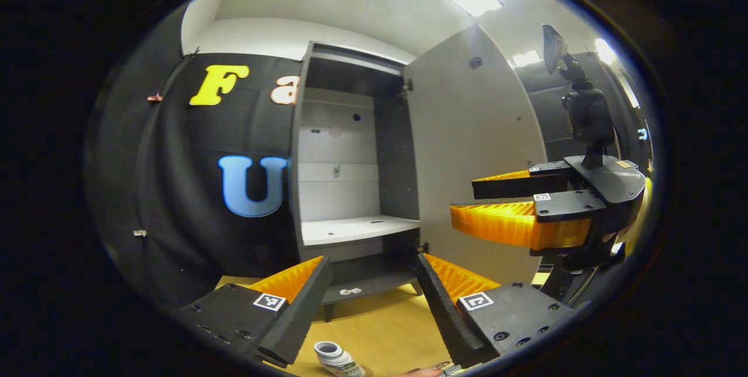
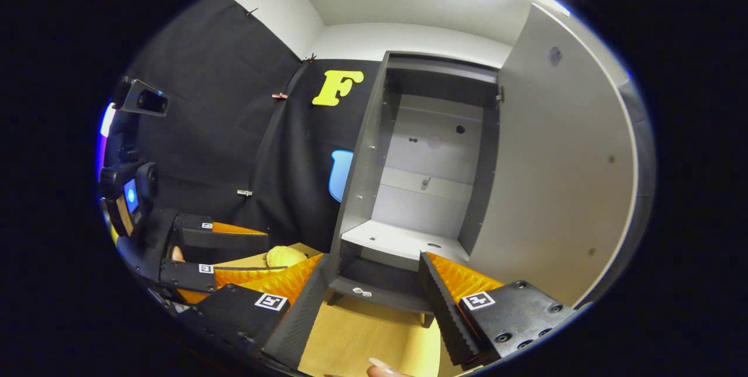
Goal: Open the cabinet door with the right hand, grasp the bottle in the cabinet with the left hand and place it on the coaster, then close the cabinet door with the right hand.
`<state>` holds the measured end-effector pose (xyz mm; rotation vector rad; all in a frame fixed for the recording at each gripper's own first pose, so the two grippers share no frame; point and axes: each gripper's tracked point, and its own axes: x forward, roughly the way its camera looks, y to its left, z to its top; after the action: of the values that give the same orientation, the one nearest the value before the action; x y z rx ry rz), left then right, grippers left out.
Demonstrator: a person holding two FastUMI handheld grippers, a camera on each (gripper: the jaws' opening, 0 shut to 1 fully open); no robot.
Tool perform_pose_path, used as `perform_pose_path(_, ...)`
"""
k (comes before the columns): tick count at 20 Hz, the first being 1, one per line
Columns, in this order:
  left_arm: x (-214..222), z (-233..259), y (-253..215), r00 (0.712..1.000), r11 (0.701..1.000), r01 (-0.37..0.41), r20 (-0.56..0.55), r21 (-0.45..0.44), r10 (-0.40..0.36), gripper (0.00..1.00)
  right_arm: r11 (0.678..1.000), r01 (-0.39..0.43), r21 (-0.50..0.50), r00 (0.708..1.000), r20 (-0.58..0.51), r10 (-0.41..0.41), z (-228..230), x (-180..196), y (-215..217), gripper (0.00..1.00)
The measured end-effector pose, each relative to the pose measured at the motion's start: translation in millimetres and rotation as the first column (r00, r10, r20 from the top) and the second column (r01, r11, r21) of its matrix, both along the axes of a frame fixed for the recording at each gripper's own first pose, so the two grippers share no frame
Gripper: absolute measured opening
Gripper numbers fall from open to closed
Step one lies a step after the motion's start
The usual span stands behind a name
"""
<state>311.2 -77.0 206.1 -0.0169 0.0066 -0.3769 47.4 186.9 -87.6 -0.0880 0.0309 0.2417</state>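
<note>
In the left gripper view, the tall grey cabinet (image 1: 356, 178) stands with its flat grey door (image 1: 473, 155) swung wide. The left tool (image 1: 371, 298) gapes empty. Below the cabinet, a small white bottle (image 1: 338, 359) sits on the wooden tabletop (image 1: 385, 324), cut off by the edge. Right of the door, the right tool (image 1: 485, 201) hovers, fingers apart.

In the right gripper view, the right tool (image 2: 369, 295) is spread, holding nothing, before the cabinet (image 2: 421, 178). The left tool (image 2: 245, 257) lies left of the cabinet, partly hidden.

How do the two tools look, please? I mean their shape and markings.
Each tool, left and right, has two wedge-shaped fingers with ribbed inner faces on black blocks, each block bearing a square black-and-white marker. The right tool's black body carries a camera on a stalk.
</note>
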Motion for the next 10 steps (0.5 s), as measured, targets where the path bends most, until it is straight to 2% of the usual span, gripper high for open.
perform_pose_path(3,-9,7,-30,0.997,0.996,0.075,-0.034,-0.039,-0.076,0.90,0.997,-0.017,0.073,0.996,-0.086,0.023,4,-42,-14,0.92)
perform_pose_path(4,-10,9,-38,0.995,0.995,0.084,-0.043,-0.050,-0.086,0.94,0.995,-0.011,0.103,0.997,-0.074,0.019,17,-50,-25,0.93)
perform_pose_path(5,-7,10,-45,0.995,0.994,0.088,-0.050,-0.059,-0.091,0.92,0.992,-0.003,0.125,0.998,-0.060,0.010,30,-59,-39,0.93)
perform_pose_path(8,-7,17,-66,0.996,0.996,0.077,-0.048,-0.051,-0.079,0.92,0.985,-0.001,0.173,0.999,-0.041,0.008,59,-86,-80,0.92)
perform_pose_path(10,-4,20,-81,0.998,0.998,0.039,-0.050,-0.047,-0.041,0.89,0.989,-0.017,0.149,1.000,0.009,0.016,77,-94,-114,0.92)
